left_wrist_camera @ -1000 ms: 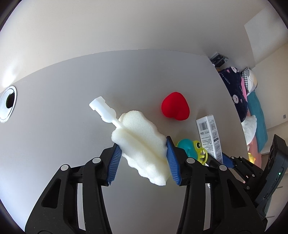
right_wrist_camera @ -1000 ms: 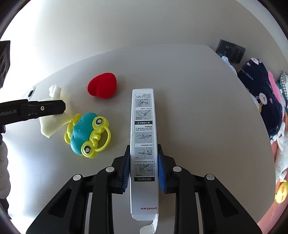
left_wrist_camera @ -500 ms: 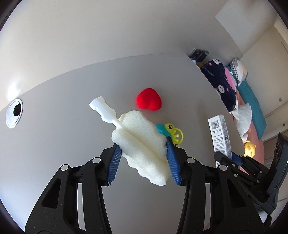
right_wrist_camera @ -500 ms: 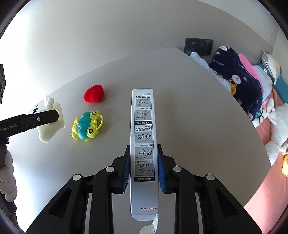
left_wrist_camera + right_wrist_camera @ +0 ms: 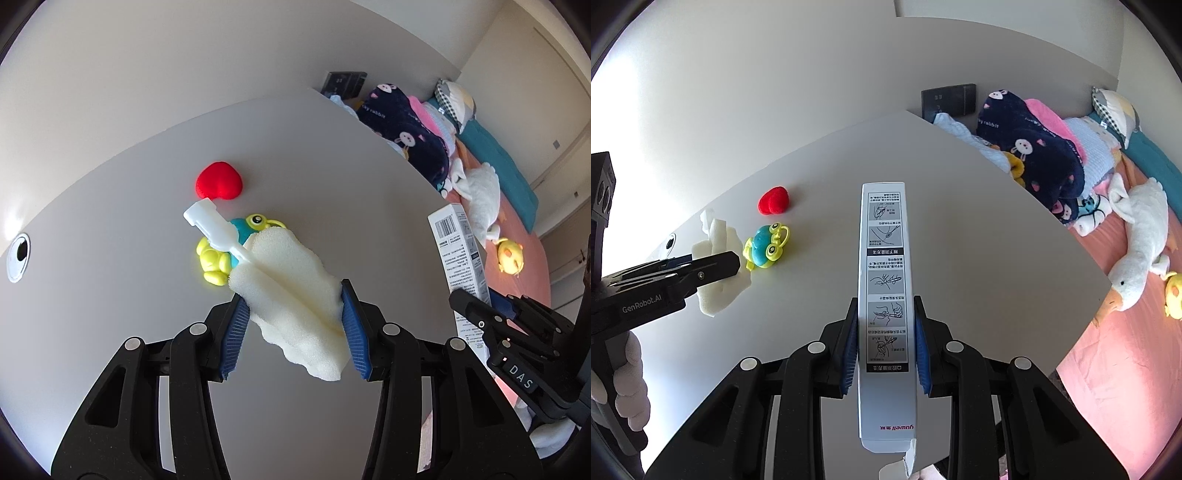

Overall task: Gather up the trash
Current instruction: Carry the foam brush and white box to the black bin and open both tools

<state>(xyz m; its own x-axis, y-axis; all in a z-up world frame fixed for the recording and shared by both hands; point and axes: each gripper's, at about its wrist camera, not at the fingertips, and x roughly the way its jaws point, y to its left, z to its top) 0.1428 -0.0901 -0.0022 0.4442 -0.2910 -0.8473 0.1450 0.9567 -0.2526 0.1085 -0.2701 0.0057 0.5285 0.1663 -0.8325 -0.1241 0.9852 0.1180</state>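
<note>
Your left gripper [image 5: 291, 325] clamps the sponge brush [image 5: 284, 291], your right gripper [image 5: 884, 343] pinches the white box [image 5: 884, 295]; red heart [image 5: 773, 200] and frog toy [image 5: 766, 247] sit on the table [image 5: 979, 240] below.

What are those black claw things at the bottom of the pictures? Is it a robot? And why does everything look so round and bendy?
It isn't a robot. A person holds two grabbing tools, one in each hand, and each tool has a small camera looking out along its jaws. That camera's lens bends the picture round.

One picture is from the left gripper. Its jaws squeeze a white sponge brush. The other picture is from the right gripper. Its jaws pinch a long white box with little drawings on it.

On the grey table lie a red heart and a blue and yellow toy. Past the table's edge are blankets and a white plush goose.
</note>
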